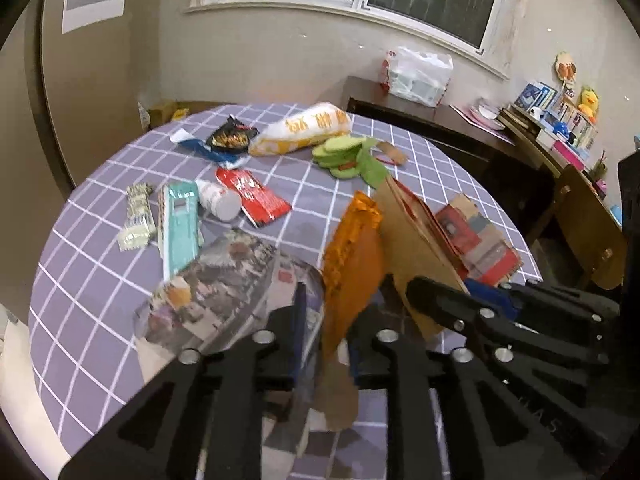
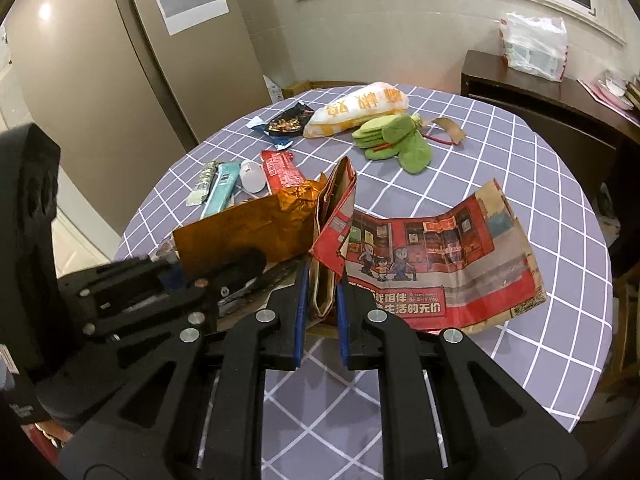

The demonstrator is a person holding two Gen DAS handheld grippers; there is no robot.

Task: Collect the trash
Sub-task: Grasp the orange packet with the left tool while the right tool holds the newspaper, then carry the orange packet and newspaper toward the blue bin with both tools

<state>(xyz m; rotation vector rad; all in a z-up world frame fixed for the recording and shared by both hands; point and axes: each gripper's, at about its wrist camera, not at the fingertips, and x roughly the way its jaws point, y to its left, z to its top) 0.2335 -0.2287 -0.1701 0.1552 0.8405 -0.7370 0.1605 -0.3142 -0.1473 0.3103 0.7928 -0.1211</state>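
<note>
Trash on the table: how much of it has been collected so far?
Done: nothing shows inside the paper bag yet. In hand: the right gripper pinches the bag's edge; an orange wrapper stands between the left gripper's parted jaws, beside the bag. Left: red packet, teal packet, bottle, yellow bag and more litter the table.
</note>
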